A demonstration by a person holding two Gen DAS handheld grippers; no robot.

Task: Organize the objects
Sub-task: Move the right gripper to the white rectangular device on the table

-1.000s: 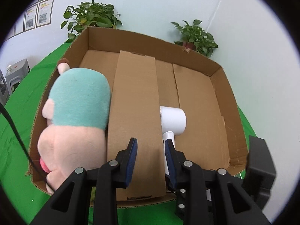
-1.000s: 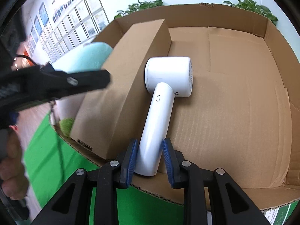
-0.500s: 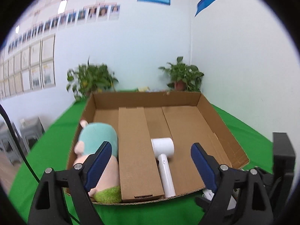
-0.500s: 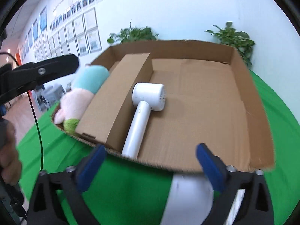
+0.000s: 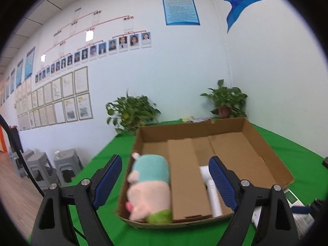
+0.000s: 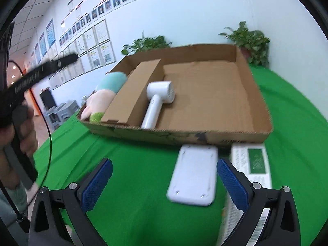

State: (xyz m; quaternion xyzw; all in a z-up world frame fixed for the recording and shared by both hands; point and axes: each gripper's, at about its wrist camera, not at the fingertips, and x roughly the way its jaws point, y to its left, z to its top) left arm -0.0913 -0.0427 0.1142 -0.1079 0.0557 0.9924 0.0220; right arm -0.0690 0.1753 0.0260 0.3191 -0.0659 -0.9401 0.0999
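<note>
- Your left claw [image 5: 165, 181] is spread wide, nothing between its jaws, short of the cardboard box [image 5: 264, 143].
- Your right claw [image 6: 164, 182] has just opened fully and hovers over the green bench [image 6: 131, 160].
- The white hair dryer [image 6: 157, 100] lies inside the box beside the cardboard divider [image 6: 133, 94].
- The plush toy [image 5: 149, 184] lies across the divider from it.
- A white flat device [image 6: 193, 174] lies on the bench, outside the box.

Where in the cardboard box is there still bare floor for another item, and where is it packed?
The cardboard box has bare floor from the white hair dryer to the right wall and back wall. The left strip is filled by the plush toy, hemmed in by the cardboard divider. On the green cloth in front, a white flat device and a printed carton crowd the right.
</note>
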